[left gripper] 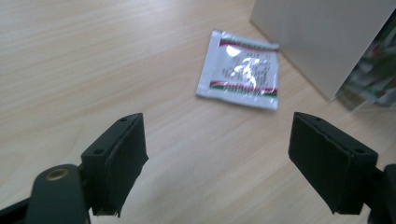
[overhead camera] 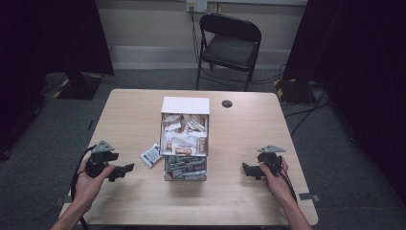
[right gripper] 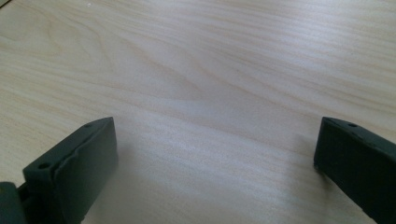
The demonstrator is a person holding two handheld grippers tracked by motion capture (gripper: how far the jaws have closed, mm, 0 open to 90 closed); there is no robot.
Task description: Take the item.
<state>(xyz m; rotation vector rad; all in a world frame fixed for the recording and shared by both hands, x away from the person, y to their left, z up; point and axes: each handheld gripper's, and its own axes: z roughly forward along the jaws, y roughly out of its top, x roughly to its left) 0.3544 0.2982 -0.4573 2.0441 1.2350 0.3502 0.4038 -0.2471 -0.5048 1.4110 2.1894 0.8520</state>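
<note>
A clear box (overhead camera: 185,143) with a white lid stands at the table's middle, packed with several sachets in compartments. One white sachet (overhead camera: 151,154) with red and green stripes lies flat on the wood just left of the box; in the left gripper view the sachet (left gripper: 240,69) lies ahead of the jaws beside the box wall (left gripper: 322,42). My left gripper (overhead camera: 125,170) is open, nothing between its jaws, a short way left of the sachet. My right gripper (overhead camera: 245,168) is open over bare wood to the right of the box, its jaws (right gripper: 215,163) wide apart.
The table (overhead camera: 143,201) has a dark round grommet (overhead camera: 227,103) behind the box. A black folding chair (overhead camera: 230,45) stands beyond the far edge. Cables run on the grey floor on both sides.
</note>
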